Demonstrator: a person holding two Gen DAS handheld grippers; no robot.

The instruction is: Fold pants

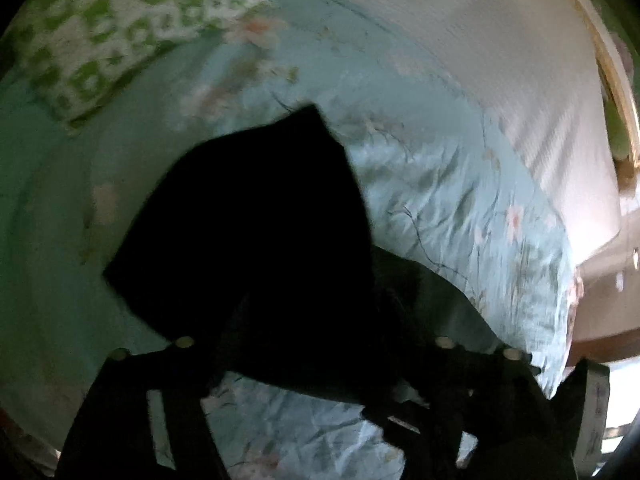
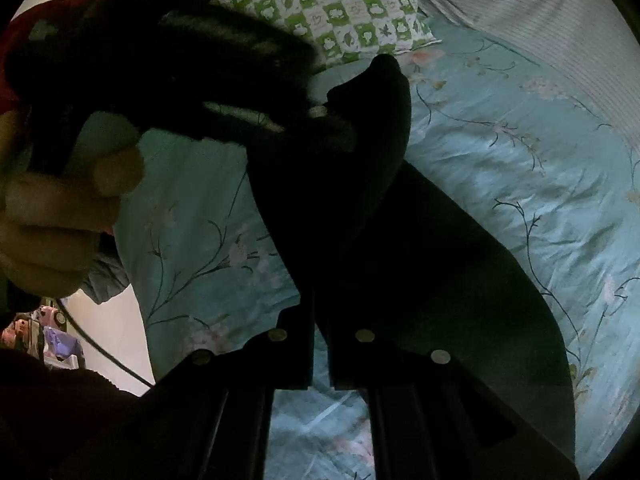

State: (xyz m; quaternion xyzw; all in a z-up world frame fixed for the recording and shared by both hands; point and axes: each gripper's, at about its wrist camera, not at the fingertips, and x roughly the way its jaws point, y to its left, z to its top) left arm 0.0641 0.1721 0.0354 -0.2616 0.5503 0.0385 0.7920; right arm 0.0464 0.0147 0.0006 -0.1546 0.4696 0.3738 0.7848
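Pants (image 2: 360, 208), black, hung above the floral quilt (image 2: 520, 160); both the left gripper (image 1: 304, 344) and right gripper (image 2: 320, 320) were clamped on them.

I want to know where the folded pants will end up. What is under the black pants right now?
Under the black pants lies a light-blue floral bedspread; a green-checked pillow sits farther back. Whatever the dark cloth covers directly cannot be seen.

- Left gripper (image 2: 340, 128): black body, ribbed upper housing, one pale round screw head.
- Right gripper (image 2: 320, 320): black fingers, four round silver screw heads.
- Left hand (image 2: 52, 216): bare skin, red sleeve.
- Black cable (image 2: 100, 354): thin, curved.
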